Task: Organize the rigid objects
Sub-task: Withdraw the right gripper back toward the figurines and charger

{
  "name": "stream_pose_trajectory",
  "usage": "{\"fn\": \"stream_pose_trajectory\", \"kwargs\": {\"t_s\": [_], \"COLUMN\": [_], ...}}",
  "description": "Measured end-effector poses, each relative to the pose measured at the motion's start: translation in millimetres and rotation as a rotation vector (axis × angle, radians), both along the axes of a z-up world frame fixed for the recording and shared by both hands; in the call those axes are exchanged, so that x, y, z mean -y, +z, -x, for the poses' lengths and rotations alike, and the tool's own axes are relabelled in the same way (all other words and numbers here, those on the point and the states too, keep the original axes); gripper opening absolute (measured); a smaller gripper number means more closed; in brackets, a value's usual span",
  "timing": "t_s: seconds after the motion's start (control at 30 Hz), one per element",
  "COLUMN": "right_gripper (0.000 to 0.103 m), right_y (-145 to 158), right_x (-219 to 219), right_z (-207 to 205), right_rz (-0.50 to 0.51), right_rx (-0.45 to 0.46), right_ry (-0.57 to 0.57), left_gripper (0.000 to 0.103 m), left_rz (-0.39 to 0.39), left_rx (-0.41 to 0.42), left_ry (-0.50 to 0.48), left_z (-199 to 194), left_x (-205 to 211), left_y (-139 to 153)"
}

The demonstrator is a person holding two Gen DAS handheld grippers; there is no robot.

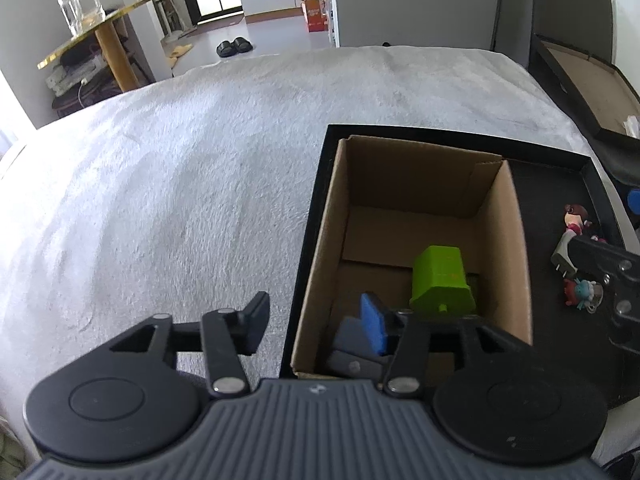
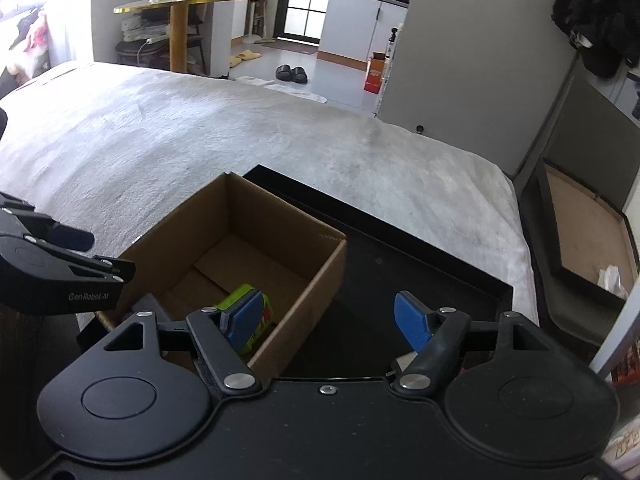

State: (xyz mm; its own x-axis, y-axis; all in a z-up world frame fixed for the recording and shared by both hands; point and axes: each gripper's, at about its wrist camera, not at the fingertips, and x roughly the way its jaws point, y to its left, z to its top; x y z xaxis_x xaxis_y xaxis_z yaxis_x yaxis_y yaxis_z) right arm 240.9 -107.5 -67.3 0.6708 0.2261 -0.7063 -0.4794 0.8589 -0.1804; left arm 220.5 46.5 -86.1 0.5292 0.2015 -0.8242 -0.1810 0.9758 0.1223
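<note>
An open cardboard box (image 1: pixel 420 184) (image 2: pixel 280 216) stands on a black tray (image 1: pixel 560 184) (image 2: pixel 400 264) on the bed. Inside it lie a lime-green block (image 1: pixel 440 280) (image 2: pixel 250 300) and a grey-blue object (image 1: pixel 352 344). My left gripper (image 1: pixel 316 324) hovers open over the box's near left wall with nothing between its fingers. My right gripper (image 2: pixel 328 322) is open above the tray beside the box, empty; it shows at the right edge of the left wrist view (image 1: pixel 616 280). On the tray lie two small figurines (image 1: pixel 576 220) (image 1: pixel 580 292) and a white plug (image 1: pixel 564 252).
A white fluffy blanket (image 1: pixel 180 180) (image 2: pixel 200 132) covers the bed. A black framed board (image 1: pixel 588 84) (image 2: pixel 588 232) leans at the right. A gold-topped side table (image 1: pixel 100 36) with a glass jar (image 1: pixel 80 4) stands beyond the bed, and black slippers (image 2: pixel 292 74) lie on the floor.
</note>
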Motion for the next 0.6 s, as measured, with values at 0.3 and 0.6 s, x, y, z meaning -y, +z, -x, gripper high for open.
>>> {"fn": "stream_pose_trajectory", "kwargs": {"t_s": [0.3, 0.6], "right_gripper": [0.074, 0.074], "right_y": [-4.7, -16.3], "right_x": [35.4, 62.6], "right_z": [5.1, 2.5], "right_rz": [-0.048, -0.082], "right_rx": [-0.024, -0.040], "right_ry": [-0.064, -0.114], "left_gripper": [0.061, 0.066], "left_rz": [-0.030, -0.065], "left_rx": [0.004, 0.002], "left_ry": [-0.030, -0.076], "left_z": [0.4, -2.5], "left_x": [21.9, 45.9], "left_y": [4.9, 6.7]}}
